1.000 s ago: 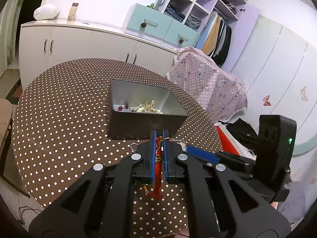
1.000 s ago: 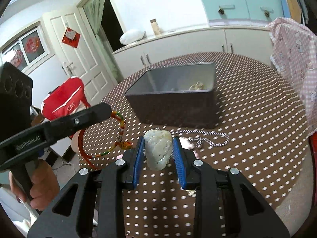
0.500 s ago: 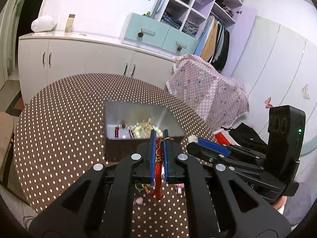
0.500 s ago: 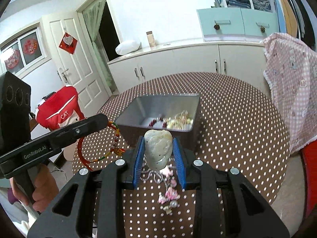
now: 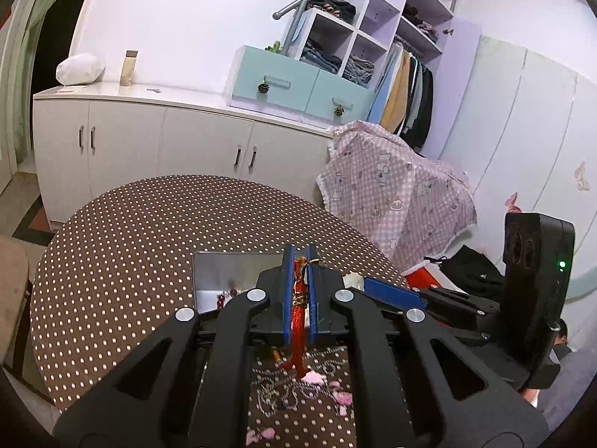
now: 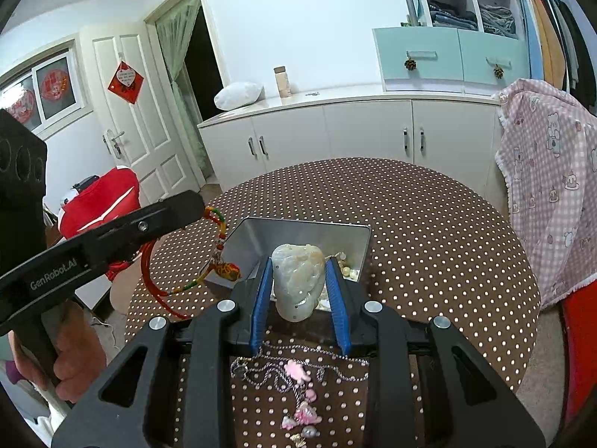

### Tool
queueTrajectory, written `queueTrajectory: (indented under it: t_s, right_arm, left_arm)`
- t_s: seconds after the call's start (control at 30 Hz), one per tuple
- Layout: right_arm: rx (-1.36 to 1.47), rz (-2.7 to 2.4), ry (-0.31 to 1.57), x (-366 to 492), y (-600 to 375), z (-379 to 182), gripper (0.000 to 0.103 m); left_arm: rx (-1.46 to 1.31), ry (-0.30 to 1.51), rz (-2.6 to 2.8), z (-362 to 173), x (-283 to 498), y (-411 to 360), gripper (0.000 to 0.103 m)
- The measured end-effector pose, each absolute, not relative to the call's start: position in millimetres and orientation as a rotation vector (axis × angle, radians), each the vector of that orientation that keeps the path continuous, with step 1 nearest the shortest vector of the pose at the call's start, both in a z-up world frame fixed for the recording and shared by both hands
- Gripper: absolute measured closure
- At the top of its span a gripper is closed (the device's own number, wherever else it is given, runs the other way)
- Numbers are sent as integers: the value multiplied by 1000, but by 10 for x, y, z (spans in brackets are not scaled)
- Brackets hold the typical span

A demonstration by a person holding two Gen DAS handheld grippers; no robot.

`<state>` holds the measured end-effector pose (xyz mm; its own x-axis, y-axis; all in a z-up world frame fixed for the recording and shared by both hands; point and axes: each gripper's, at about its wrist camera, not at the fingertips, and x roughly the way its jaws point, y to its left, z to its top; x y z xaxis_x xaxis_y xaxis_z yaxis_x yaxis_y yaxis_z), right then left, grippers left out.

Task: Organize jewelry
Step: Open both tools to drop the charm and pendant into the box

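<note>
My left gripper [image 5: 299, 257] is shut on a red cord bracelet [image 5: 298, 313], which also shows in the right wrist view [image 6: 220, 250] hanging with coloured beads above the box's left side. My right gripper [image 6: 298, 265] is shut on a pale carved jade pendant [image 6: 297, 280], held over the near edge of the metal box [image 6: 257, 239]. The box [image 5: 209, 272] holds pearls and red beads. A silver chain with pink charms [image 6: 298, 373] lies on the dotted table in front of the box.
The round brown polka-dot table [image 6: 429, 224] stands before white cabinets [image 6: 335, 134]. A pink checked cloth [image 6: 552, 194] drapes over something at the right. A red bag [image 6: 97, 201] sits by the white door at the left.
Both grippers have risen and moved forward over the box with their pieces still held. The chain with pink charms now shows on the table below them.
</note>
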<state>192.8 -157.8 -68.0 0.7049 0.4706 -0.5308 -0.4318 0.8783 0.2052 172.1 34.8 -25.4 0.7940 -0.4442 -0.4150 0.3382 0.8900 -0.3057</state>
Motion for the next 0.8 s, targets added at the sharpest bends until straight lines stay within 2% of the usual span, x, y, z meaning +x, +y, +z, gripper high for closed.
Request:
queueTrajectory:
  t_s: [0.37,0.4,0.5,0.63,0.67,0.77,0.8]
  right_arm:
    - [57,506,616,2067,-1555,-670,75]
    - [54,507,615,2074,-1557,-663,72]
    - [51,494,606,2082,-1586,-647,49]
    - [65,476,605,2095,-1650,-648,45]
    - [69,470,608,2102,-1665,-656,45]
    - [79,455,618,2122,-1707,-686,39]
    - [85,452,621,2127,-1727,-690,37]
  left_arm:
    - [-206,546,-419,-378,2022,329,96]
    - [-196,565,-412,-409,2058,322,96]
    - [-175,625,-390,-497,2144,329,95]
    - [-165,658,-370,-576,2174,345,95]
    - [-156,667,-365,-589,2176,345,92]
    - [-146,647,-350,-599,2144,377,22]
    - [-150,602,-317,-581,2090,420,23]
